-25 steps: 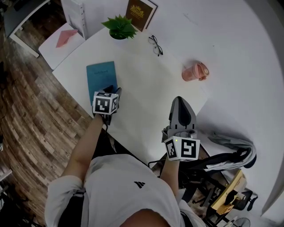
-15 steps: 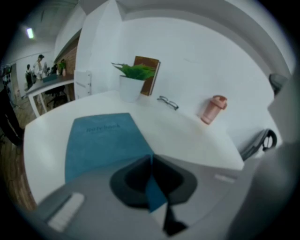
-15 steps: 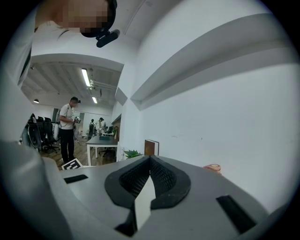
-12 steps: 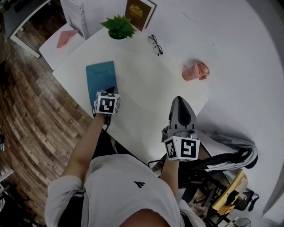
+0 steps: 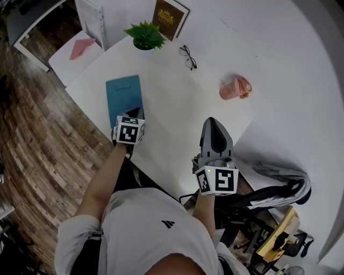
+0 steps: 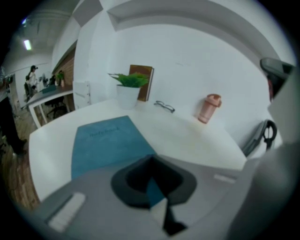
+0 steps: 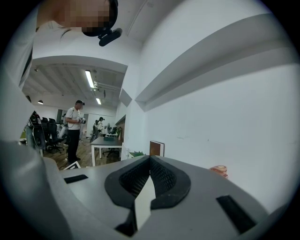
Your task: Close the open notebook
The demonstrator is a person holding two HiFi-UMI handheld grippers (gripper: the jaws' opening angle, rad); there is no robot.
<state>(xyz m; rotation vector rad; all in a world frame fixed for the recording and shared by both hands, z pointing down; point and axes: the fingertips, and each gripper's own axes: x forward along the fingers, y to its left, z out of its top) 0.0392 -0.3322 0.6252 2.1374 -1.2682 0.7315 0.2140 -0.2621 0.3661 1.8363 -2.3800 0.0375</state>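
Note:
A teal notebook (image 5: 123, 94) lies closed and flat on the white table (image 5: 177, 107), left of centre; the left gripper view shows its cover (image 6: 108, 140) just ahead of the jaws. My left gripper (image 5: 134, 112) is shut, its tip over the notebook's near right corner, pointing down at the table. Teal shows through the slit behind the closed tips (image 6: 151, 160), and nothing is clamped between them. My right gripper (image 5: 214, 122) hangs shut over the table's near edge, held about level, nothing in it (image 7: 150, 158).
At the table's far side stand a potted plant (image 5: 145, 33), a brown book (image 5: 171, 16) and a pair of glasses (image 5: 188, 55). A pink cup (image 5: 235, 87) lies to the right. A chair with a grey garment (image 5: 282, 182) is at the lower right.
The left gripper's jaws have closed at the notebook's near end. The notebook has stayed flat and closed. The right gripper has barely moved.

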